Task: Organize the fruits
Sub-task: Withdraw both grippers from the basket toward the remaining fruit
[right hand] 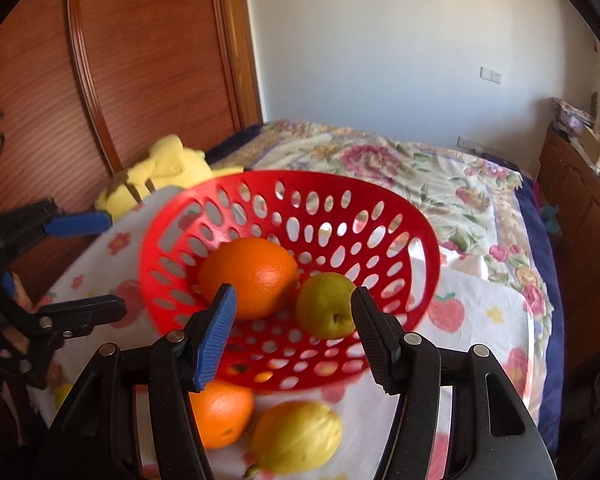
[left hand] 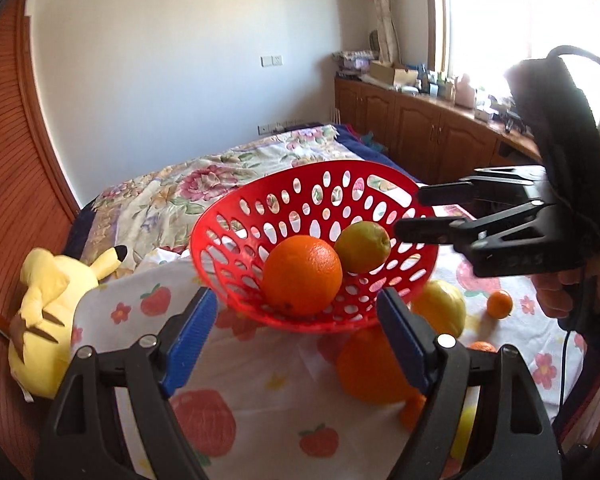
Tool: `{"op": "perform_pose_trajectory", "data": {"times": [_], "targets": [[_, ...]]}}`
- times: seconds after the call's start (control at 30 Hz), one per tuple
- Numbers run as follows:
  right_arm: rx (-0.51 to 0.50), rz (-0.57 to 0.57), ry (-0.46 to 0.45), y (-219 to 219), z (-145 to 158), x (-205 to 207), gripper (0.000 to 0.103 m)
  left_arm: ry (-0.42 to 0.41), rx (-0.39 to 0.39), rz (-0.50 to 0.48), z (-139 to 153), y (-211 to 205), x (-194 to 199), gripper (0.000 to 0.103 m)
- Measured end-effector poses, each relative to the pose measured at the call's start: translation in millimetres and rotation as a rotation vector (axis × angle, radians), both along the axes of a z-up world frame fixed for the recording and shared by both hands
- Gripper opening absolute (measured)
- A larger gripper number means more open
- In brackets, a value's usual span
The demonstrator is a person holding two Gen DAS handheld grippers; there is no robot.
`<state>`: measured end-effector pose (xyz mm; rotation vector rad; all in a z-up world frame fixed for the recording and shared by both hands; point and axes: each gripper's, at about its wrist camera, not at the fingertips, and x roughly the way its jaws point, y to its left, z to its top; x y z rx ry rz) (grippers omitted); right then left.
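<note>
Red perforated basket (left hand: 316, 208), tilted toward the cameras, on a white cloth (left hand: 236, 364) printed with strawberries and flowers, spread over a bed. Inside the basket: one large orange (left hand: 302, 274) and one greenish-yellow lemon (left hand: 362, 246), touching or nearly so. Outside it, still loose on the cloth: a second orange (right hand: 220, 414) and a yellow lemon (right hand: 296, 436), both just beside the near rim, plus a small tangerine (left hand: 499, 303) farther off and more partly hidden fruit near the left fingers.

Left gripper (left hand: 296, 344): wide open, holding nothing, blue pads framing the basket's near rim. Right gripper (right hand: 292, 336): also wide open and empty, poised above the basket with the lemon inside showing between its fingers. Some blur in the right view.

Likely step: fetching the next loose fruit. Best done by dropping onto the yellow lemon or the second orange from above, pads straddling the widest part, closing gently since round, smooth fruit rolls. Worth steadying the basket rim with the other gripper, as the basket already leans and could tip or slide on soft bedding.

Beyond the cloth: a floral quilt (left hand: 204, 184), a yellow plush toy (left hand: 52, 312), wood panelling, a white wall.
</note>
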<state>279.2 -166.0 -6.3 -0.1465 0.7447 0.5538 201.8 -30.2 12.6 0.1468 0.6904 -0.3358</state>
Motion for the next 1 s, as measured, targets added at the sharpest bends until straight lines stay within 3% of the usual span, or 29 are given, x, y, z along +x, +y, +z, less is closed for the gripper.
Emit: {"op": "perform_pose_trajectory", "data": {"times": [0.17,0.33,0.63,1.0], "targets": [[0.023,-0.056,-0.061,-8.2,6.4,-42.1,0.061,-0.020,-0.057,0.010,-5.1,15.3,-32.1,0.082],[0.045,-0.096,-0.084,-8.6,-0.4,-78.6,0.061,-0.030,-0.057,0.035,-17.4,25.2,-61.3,0.082],[0.062,-0.099,-0.047,1.4,-31.9,-131.2,0.061,-0.003,-0.080,0.050,-47.1,43.0,-104.5,0.082],[0.052,-0.094,-0.012,7.1,-65.2,-161.7,0.061,0.029,-0.105,0.073,-84.4,50.8,-135.8,0.082]]}}
